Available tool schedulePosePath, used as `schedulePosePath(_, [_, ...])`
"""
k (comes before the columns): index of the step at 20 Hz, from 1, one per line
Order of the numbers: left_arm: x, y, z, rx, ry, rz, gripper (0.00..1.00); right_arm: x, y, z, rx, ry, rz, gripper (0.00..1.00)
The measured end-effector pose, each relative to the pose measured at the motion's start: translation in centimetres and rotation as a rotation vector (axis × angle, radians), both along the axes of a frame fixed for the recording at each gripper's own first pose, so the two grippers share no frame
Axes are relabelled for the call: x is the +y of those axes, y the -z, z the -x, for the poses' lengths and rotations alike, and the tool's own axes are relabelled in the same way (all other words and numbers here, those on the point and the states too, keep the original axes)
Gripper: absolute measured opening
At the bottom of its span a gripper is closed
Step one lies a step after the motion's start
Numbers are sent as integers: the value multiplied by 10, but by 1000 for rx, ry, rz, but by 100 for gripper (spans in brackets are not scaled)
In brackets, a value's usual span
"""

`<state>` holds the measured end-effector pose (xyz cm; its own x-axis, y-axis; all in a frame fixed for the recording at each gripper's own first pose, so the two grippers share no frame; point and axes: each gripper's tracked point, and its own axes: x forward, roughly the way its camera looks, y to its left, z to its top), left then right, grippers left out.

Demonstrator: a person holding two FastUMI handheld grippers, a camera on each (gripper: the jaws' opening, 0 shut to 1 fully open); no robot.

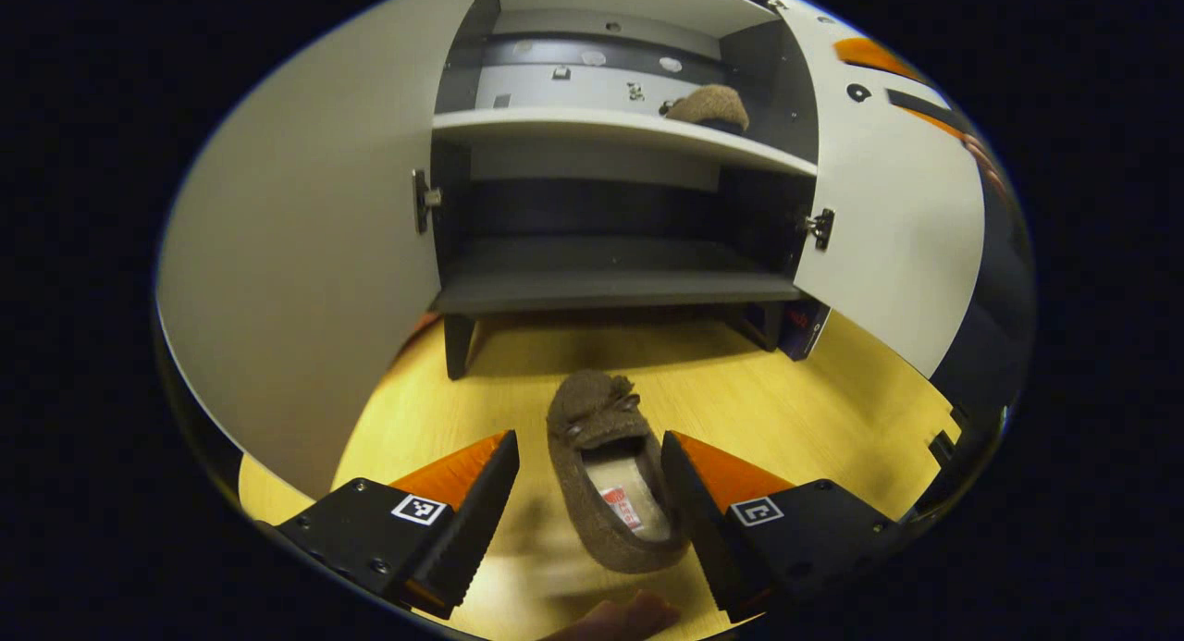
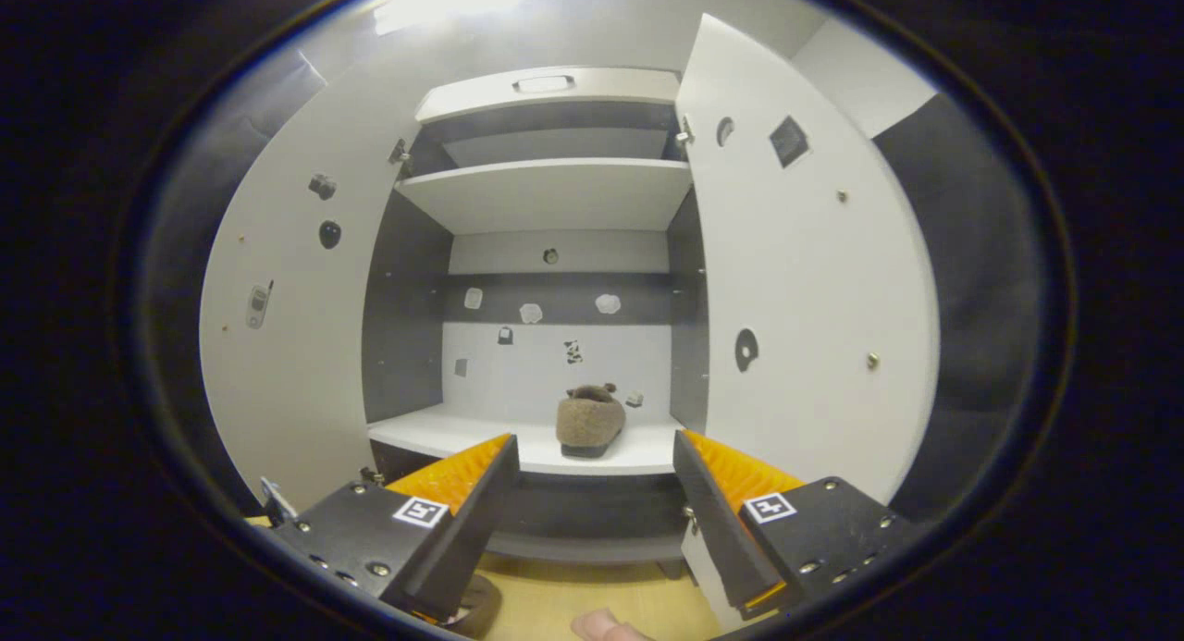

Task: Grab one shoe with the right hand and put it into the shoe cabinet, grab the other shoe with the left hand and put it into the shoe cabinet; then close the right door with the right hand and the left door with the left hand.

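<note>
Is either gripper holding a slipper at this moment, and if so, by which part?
Nothing is held. The left gripper is open astride the slipper on the floor, not yet pressing it. The right gripper is open and empty; the other slipper sits on the cabinet shelf.

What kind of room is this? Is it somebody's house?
Probably a mock-up of a home entryway: a white shoe cabinet with both doors open, one brown slipper on its shelf, another slipper on the wooden floor.

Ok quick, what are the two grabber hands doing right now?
Left gripper: open, fingers either side of the brown slipper on the floor, not squeezing it.
Right gripper: open, holding nothing, facing the other slipper on the cabinet shelf.
</note>
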<state>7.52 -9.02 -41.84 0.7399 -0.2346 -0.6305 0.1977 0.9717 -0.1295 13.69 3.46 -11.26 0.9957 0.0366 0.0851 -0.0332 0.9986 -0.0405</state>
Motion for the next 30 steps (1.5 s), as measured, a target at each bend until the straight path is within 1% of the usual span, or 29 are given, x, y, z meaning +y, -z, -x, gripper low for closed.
schedulePosePath(1, [0,6,1,26,2,-3,96,-3,7,7,-1,3,-4,98])
schedulePosePath(2, [1,12,-2,41,0,-9,96,-3,13,14,5,-1,-14,100])
schedulePosePath(4, [4,22,-8,70,-12,-11,95,-1,27,22,29,-34,-26,100])
schedulePosePath(5, [4,27,-12,79,-12,-6,91,-3,34,24,40,-41,-27,99])
schedulePosePath(6, [6,33,-13,99,-16,-5,88,-6,39,24,47,-44,-22,100])
schedulePosePath(7, [9,42,-13,132,-26,-17,83,-10,42,23,48,-40,-18,100])
schedulePosePath(9, [14,56,-16,170,-34,-47,83,-16,47,20,42,-31,-8,100])
schedulePosePath(10, [14,62,-17,192,-37,-48,82,-19,50,18,43,-33,-8,100])
schedulePosePath(11, [11,68,-20,203,-38,-30,77,-18,54,17,52,-41,-14,100])
schedulePosePath(12, [11,73,-24,217,-42,-28,69,-17,60,15,68,-58,-26,100])
schedulePosePath(14, [8,84,-29,246,-51,-20,39,-14,67,13,92,-97,-65,100])
schedulePosePath(15, [8,87,-30,256,-47,-27,29,-14,70,11,104,-108,-81,100])
schedulePosePath(16, [14,85,-36,235,-59,-56,27,-15,75,9,119,-113,-91,100])
schedulePosePath(17, [16,84,-38,229,-58,-66,7,-18,78,9,132,-111,-95,100])
schedulePosePath(18, [16,80,-35,227,-51,-69,4,-22,81,8,139,-107,-97,100])
schedulePosePath(19, [17,76,-34,219,-49,-72,1,-26,82,9,145,-98,-98,100])
schedulePosePath(22, [16,39,-38,122,-44,-76,1,-36,87,9,167,-84,-117,100])
schedulePosePath(26, [9,-23,-46,-13,-43,-37,1,-47,89,9,188,-60,-145,100])
schedulePosePath(27, [7,-40,-48,-52,-45,-24,1,-49,88,10,185,-57,-148,98])
schedulePosePath(30, [6,-88,-59,-183,-50,2,0,-55,87,14,176,-45,-166,98])
